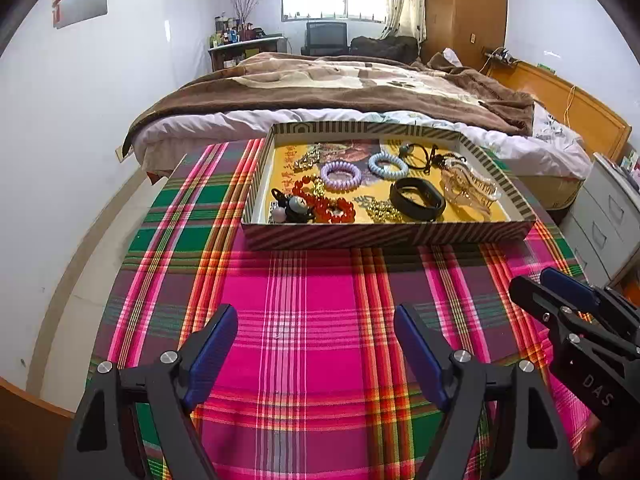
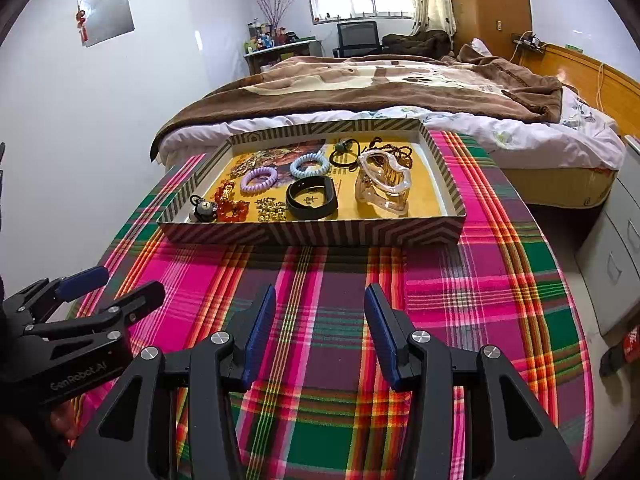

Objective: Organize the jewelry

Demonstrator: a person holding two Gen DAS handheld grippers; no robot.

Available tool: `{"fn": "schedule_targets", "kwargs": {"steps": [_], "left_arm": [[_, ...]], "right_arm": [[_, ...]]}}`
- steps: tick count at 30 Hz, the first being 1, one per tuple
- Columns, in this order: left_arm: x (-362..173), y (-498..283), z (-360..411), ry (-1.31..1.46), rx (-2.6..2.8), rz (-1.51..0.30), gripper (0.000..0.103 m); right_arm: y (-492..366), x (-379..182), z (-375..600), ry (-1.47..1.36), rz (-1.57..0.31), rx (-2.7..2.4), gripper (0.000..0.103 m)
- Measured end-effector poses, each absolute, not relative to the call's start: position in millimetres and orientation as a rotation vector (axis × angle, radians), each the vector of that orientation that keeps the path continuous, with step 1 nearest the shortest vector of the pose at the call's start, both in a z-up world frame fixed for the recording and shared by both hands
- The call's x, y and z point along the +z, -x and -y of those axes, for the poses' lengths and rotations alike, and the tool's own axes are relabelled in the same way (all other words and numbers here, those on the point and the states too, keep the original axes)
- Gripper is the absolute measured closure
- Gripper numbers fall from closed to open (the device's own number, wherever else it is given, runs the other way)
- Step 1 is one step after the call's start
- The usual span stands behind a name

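A striped shallow tray with a yellow floor sits on the plaid cloth and holds the jewelry. Inside lie a purple spiral hair tie, a blue spiral hair tie, a black band, a red bead bracelet, gold chains and a clear hair claw. My left gripper hangs open and empty over the cloth, short of the tray. My right gripper is beside it, also open and empty.
The plaid cloth covers the table. A bed with a brown blanket stands right behind the tray. White drawers stand at the right, a white wall at the left.
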State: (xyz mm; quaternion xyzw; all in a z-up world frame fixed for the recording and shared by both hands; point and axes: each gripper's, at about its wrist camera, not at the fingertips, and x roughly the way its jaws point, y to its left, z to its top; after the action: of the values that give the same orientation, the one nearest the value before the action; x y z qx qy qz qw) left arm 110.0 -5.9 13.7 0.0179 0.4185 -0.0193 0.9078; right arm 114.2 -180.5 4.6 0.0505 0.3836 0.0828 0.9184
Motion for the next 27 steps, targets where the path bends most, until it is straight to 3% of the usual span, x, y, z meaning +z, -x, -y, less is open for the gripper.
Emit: {"fn": "schedule_targets", "kwargs": {"steps": [27], "left_arm": [[12.2, -101.4, 3.5, -0.037, 0.003, -0.841, 0.023]], "right_arm": [[-111.7, 3.1, 179.1, -0.102, -0.794, 0.173, 0.056]]}}
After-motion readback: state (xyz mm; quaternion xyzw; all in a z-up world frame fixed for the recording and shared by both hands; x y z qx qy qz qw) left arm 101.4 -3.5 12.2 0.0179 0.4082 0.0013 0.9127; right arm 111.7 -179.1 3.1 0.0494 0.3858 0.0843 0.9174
